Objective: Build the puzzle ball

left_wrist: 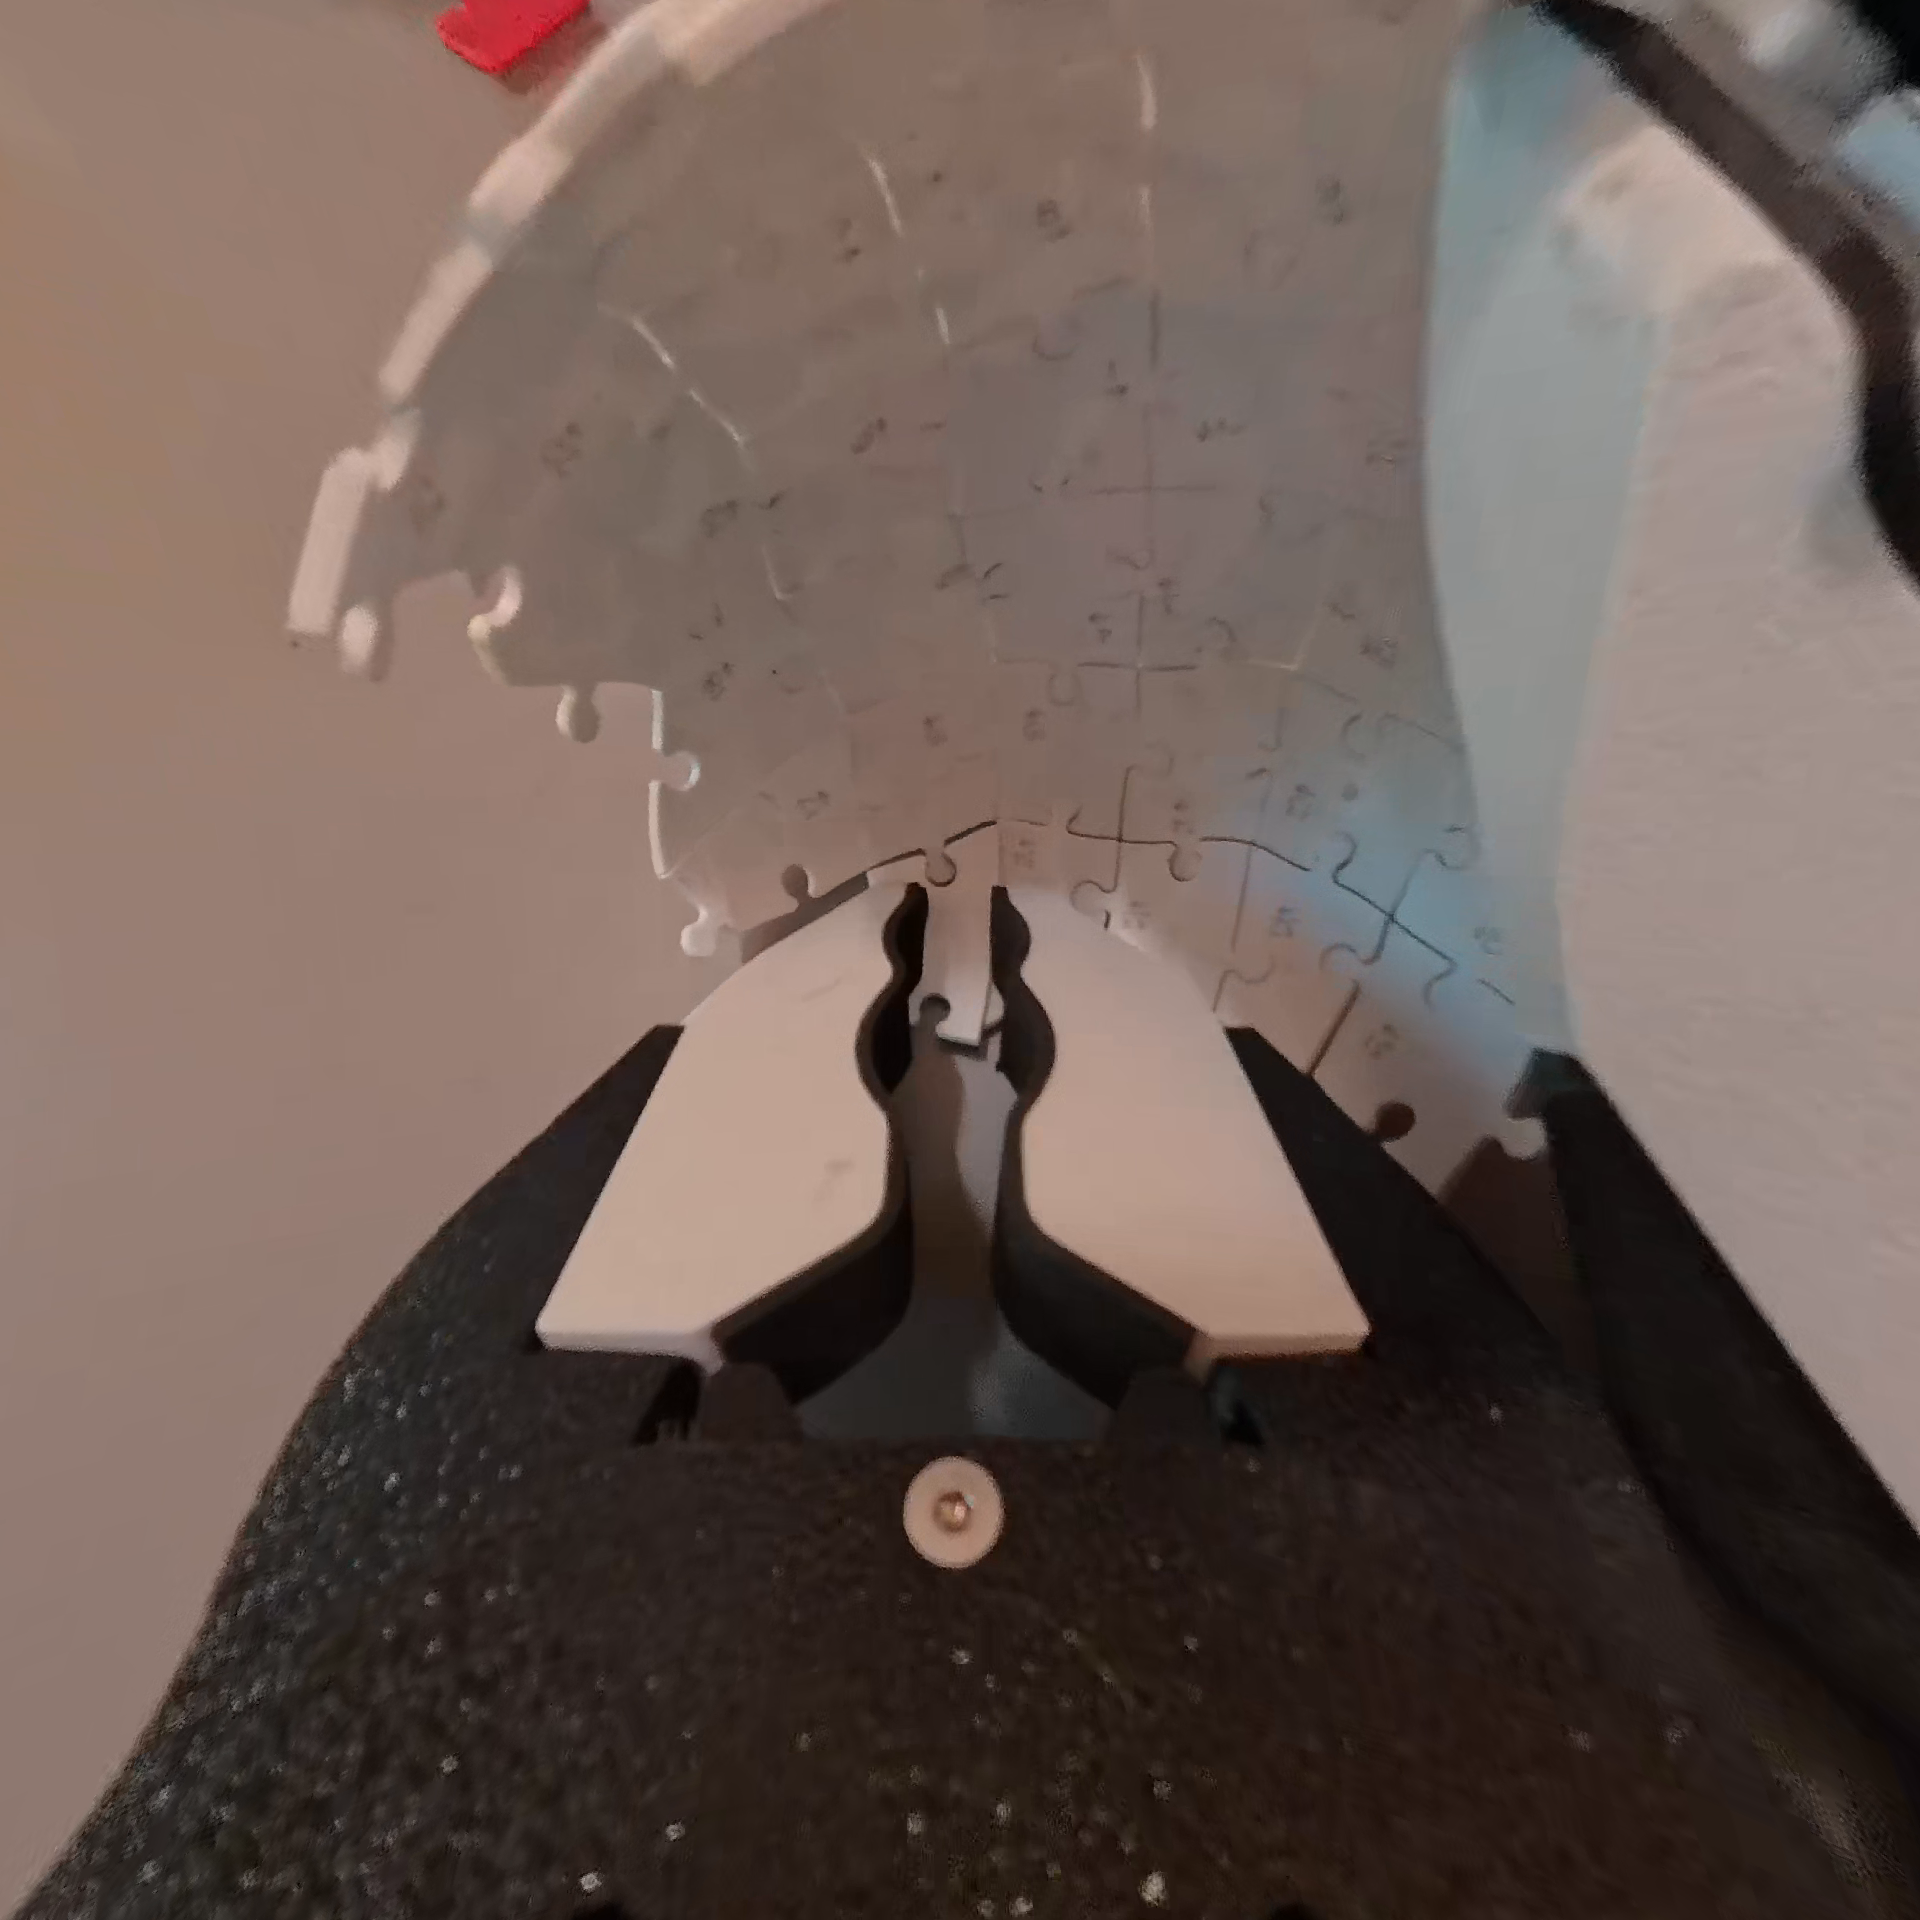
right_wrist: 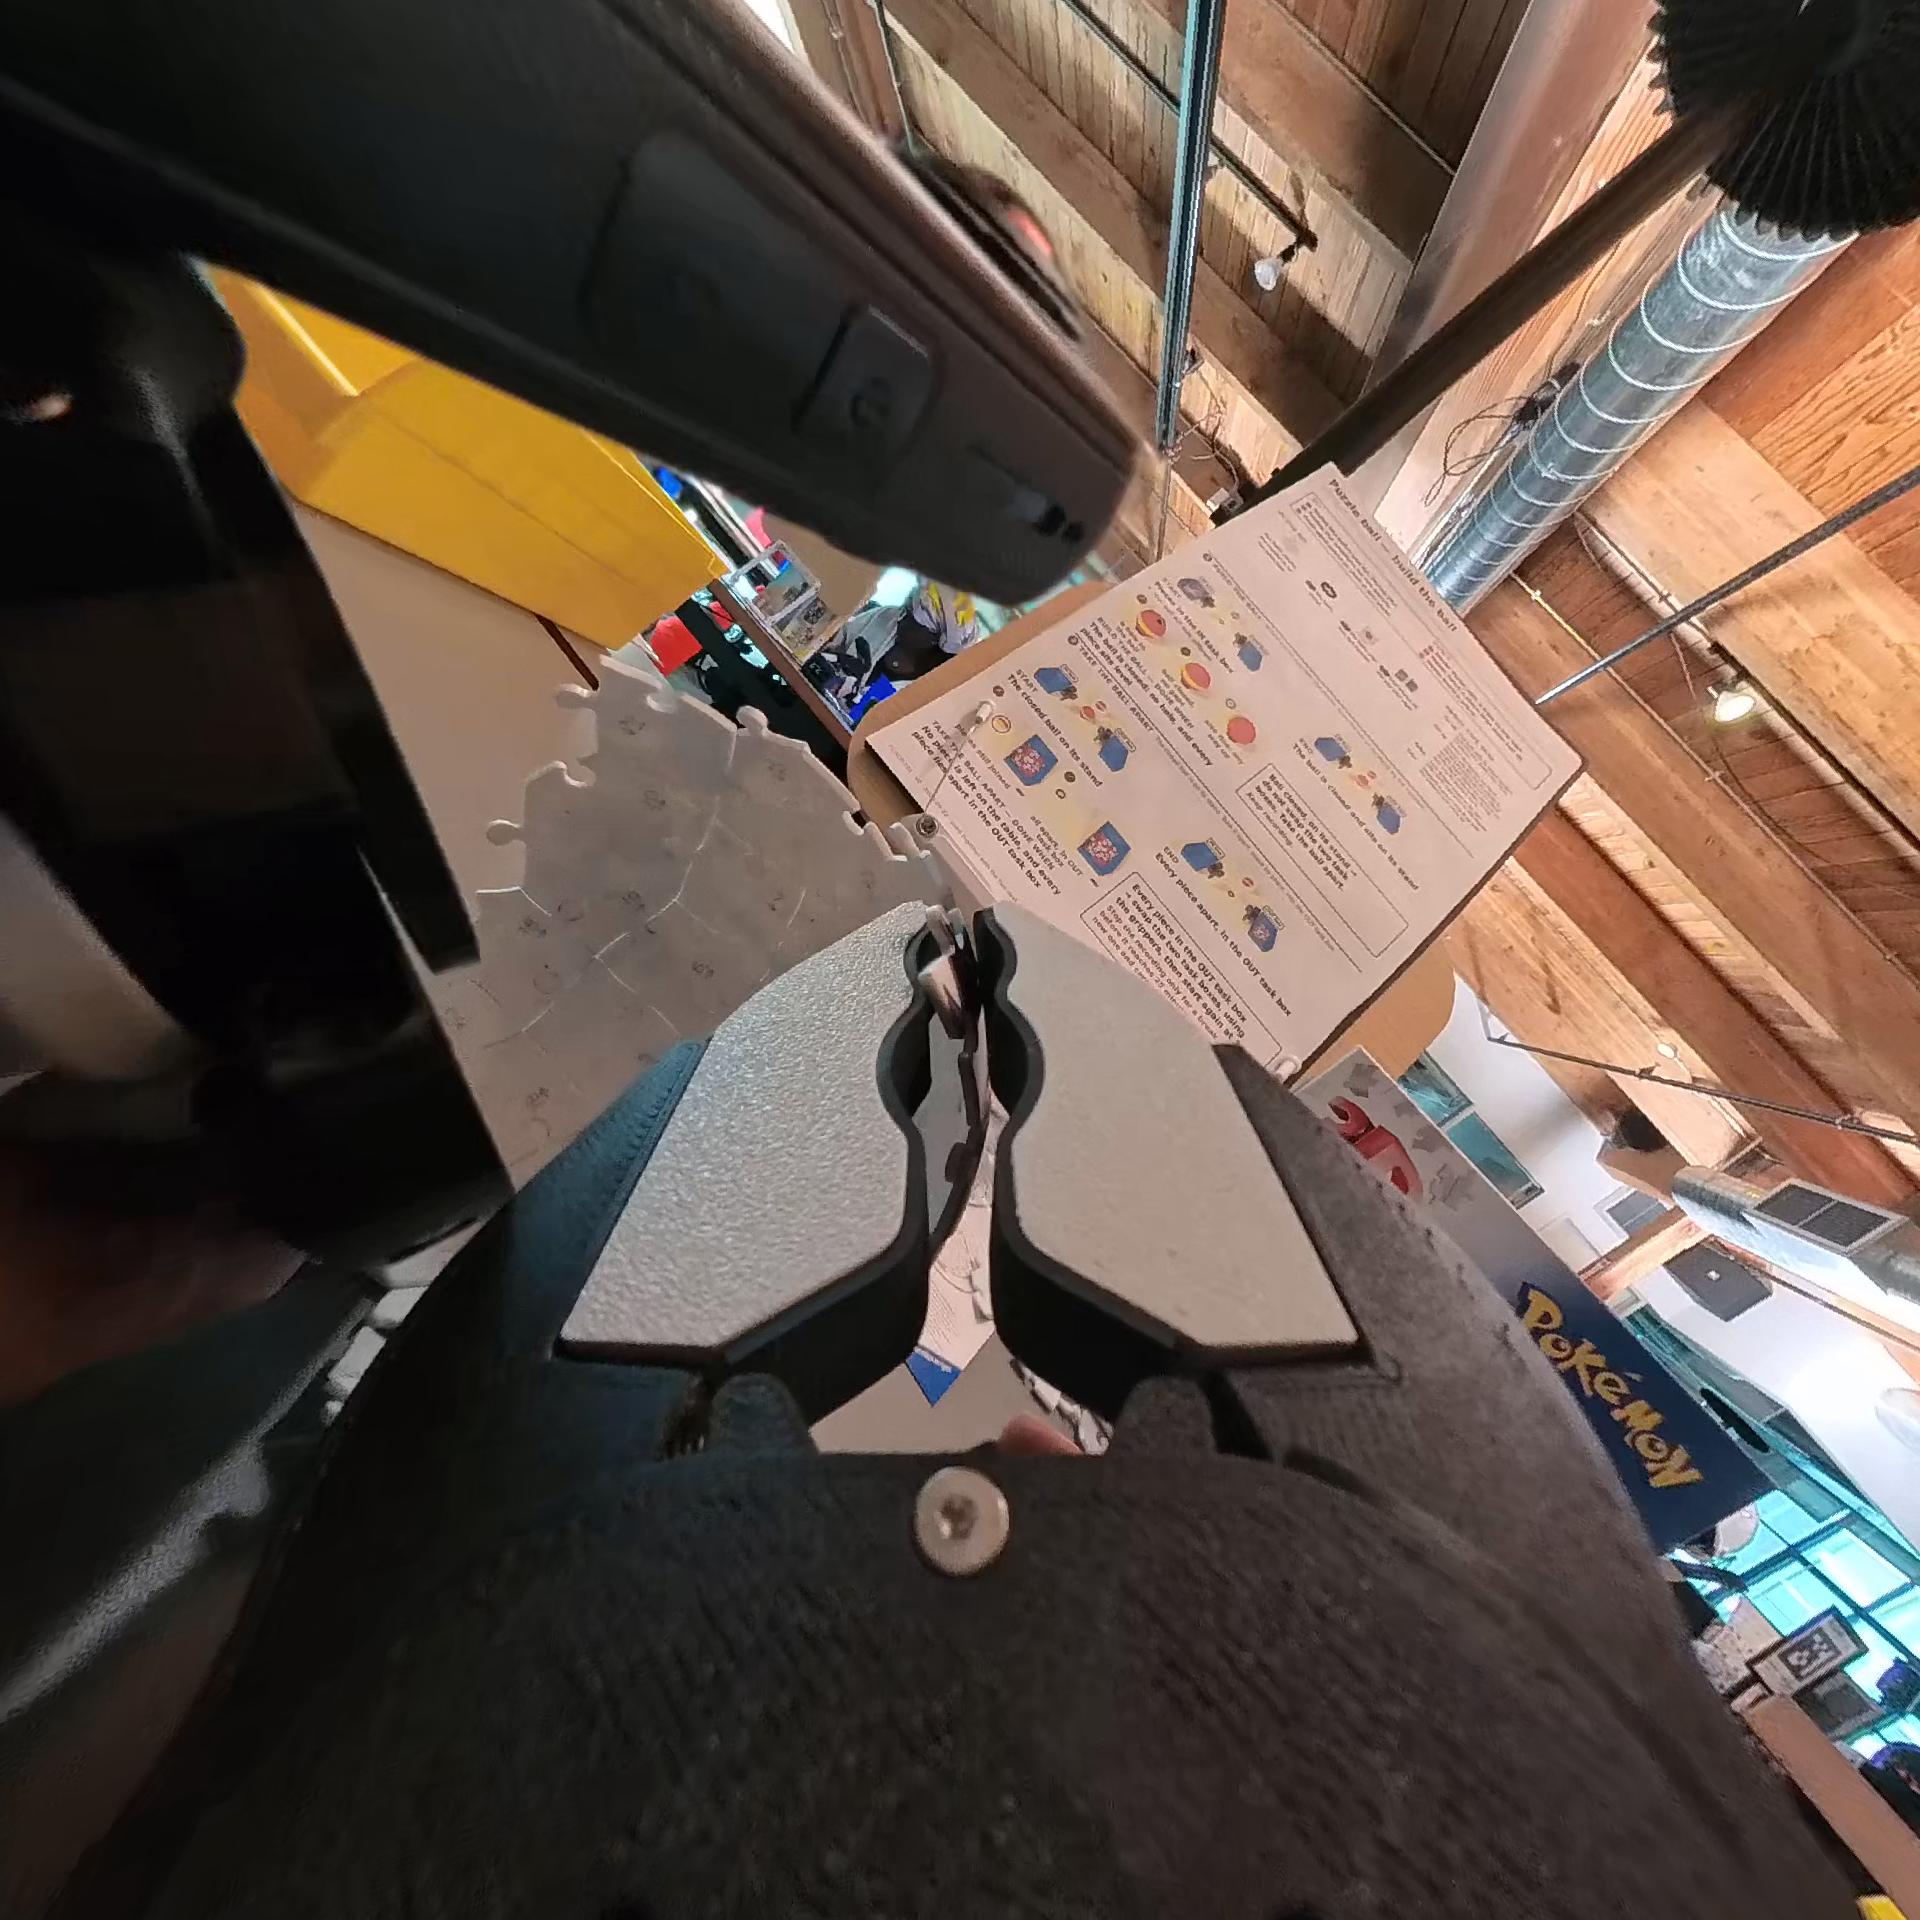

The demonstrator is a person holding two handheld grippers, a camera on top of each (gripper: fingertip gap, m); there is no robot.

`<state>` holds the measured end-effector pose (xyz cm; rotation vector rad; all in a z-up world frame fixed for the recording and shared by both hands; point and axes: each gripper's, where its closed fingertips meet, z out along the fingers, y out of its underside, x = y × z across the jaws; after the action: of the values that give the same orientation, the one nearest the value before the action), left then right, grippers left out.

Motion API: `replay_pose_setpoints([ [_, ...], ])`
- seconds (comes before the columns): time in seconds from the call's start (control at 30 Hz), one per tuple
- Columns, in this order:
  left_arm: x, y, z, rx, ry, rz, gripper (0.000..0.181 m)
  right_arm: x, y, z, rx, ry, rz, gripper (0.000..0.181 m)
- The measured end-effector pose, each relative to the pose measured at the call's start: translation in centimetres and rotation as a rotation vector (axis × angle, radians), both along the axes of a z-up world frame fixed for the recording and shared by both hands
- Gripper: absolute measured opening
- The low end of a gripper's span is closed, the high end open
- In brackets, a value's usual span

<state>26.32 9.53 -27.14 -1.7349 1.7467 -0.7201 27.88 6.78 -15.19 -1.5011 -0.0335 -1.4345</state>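
A partly built puzzle ball shell [left_wrist: 1039, 468] of joined white curved pieces fills the left wrist view, its inner side toward me, with a jagged open edge at left and bottom. My left gripper [left_wrist: 961, 914] is shut on a piece at the shell's lower edge. In the right wrist view the same shell [right_wrist: 665, 862] shows edge-on at left. My right gripper [right_wrist: 961, 935] is shut on the shell's edge, a thin piece running between the fingers. The other gripper's black body [right_wrist: 623, 260] crosses the top left.
A red piece [left_wrist: 509, 26] lies at the top left on the beige surface. A white cloth or sleeve [left_wrist: 1714, 623] is at right. The right wrist view shows a yellow bin [right_wrist: 468, 468], an instruction sheet [right_wrist: 1247, 779] on a board, and a wooden ceiling. The gap from one gripper's tips to the other's is roughly 12 centimetres.
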Motion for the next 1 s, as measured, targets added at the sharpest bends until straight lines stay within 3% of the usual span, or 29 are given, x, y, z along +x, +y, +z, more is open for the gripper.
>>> replay_pose_setpoints([
  [0.3, -0.2, -0.2, 0.9, -0.105, -0.058, -0.007, 0.019, 0.1, -0.1, 0.1, 0.008, 0.004, -0.002, 0.006],
  [0.47, -0.9, 1.0, 1.7, -0.011, -0.081, -0.073, 0.004, 0.1, 0.0, 0.1, 0.004, -0.004, -0.002, 0.006],
  [0.6, -1.9, 2.3, 1.1, 0.063, -0.008, -0.109, 0.0, 0.2, -0.1, 0.2, 0.003, -0.004, -0.008, 0.006],
  [0.77, -2.5, 3.0, 0.0, -0.001, 0.043, -0.058, 0.011, 0.2, 0.0, 0.2, -0.003, -0.011, -0.011, 0.006],
  [1.0, -1.5, 2.7, -0.4, -0.061, 0.038, -0.046, 0.011, 0.1, 0.1, 0.2, -0.015, -0.024, -0.013, 0.006],
])
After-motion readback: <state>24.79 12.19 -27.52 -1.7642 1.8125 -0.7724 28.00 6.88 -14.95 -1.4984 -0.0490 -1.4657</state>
